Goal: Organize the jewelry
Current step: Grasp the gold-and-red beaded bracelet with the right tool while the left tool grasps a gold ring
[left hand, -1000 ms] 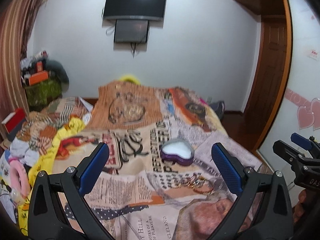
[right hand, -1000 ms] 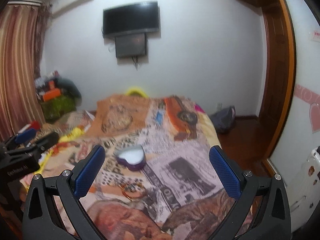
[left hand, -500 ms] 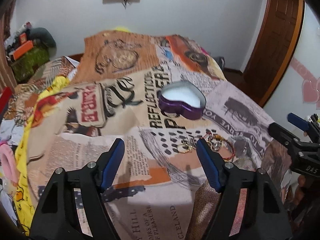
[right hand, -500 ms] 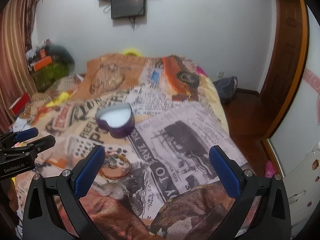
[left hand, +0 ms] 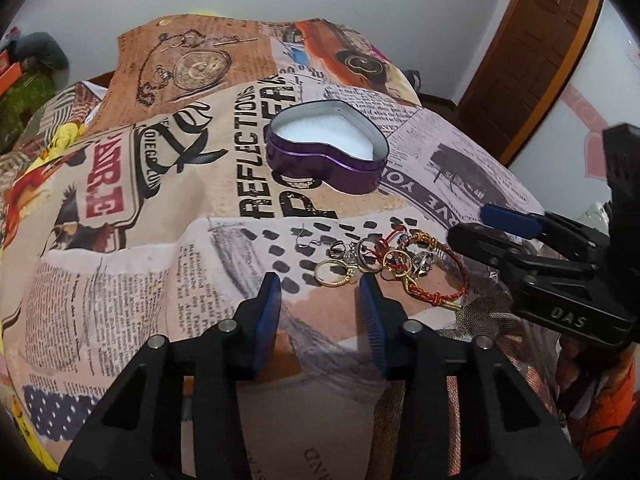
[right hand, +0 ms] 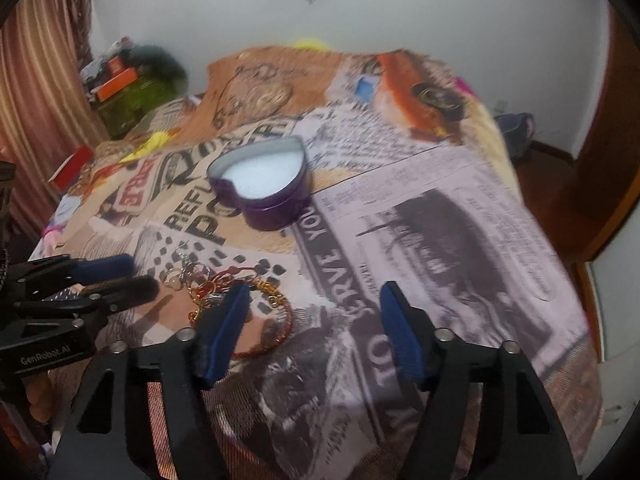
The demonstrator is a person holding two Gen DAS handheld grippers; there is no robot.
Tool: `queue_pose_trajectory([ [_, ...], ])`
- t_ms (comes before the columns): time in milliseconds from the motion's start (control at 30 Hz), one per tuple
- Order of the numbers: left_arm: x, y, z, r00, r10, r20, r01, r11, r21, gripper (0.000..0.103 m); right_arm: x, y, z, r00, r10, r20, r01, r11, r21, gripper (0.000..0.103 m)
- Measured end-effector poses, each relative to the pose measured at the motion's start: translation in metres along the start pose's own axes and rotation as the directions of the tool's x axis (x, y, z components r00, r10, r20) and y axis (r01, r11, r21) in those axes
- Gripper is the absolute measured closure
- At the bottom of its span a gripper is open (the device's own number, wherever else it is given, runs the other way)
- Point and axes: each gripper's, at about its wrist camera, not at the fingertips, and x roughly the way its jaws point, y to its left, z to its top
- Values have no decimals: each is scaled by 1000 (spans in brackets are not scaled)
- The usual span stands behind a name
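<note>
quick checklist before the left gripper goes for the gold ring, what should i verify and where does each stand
1. Left gripper open: ok, jaws apart with nothing between them.
2. Lined up on the gold ring: ok, the ring lies just ahead of the gap, toward the right jaw.
3. Ring free of its neighbours: not ok, it touches the other rings in the pile.
4. Heart-shaped tin ready: ok, lid off, white padding showing, nothing in it.
5. Right gripper out of the way: cannot tell, it is open and hangs close over the red bracelet, beside the pile.
6. Bedspread flat under the ring: ok, no fold there.
</note>
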Motion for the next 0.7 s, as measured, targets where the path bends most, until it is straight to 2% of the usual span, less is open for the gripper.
queue_pose_trajectory([
  [100,3,-3,1,1000,-15,-5,15,1000,18,69,10,1,1,999,39,-30,-39,999,-12,53],
  [200,9,-3,3,1000,-20,-12,20,1000,24,69,17,4,1,997,62,-49,-63,998,-30,60],
  [300,14,-2,5,1000,-24,-16,24,999,21,70,22,6,1,996,67,-62,-71,996,-52,68],
  [400,17,-1,6,1000,-8,-12,8,1000,5,77,26,6,0,995,74,-73,-78,995,-57,71],
  [567,18,0,5,1000,-6,-6,6,1000,0,78,31,5,-3,995,54,-82,-60,995,-76,77],
  [633,17,0,4,1000,-4,-3,4,1000,2,78,31,5,-2,996,47,-80,-54,995,-80,81],
  [700,16,0,4,1000,-4,0,4,1000,1,78,31,3,-2,995,55,-80,-62,995,-80,90],
])
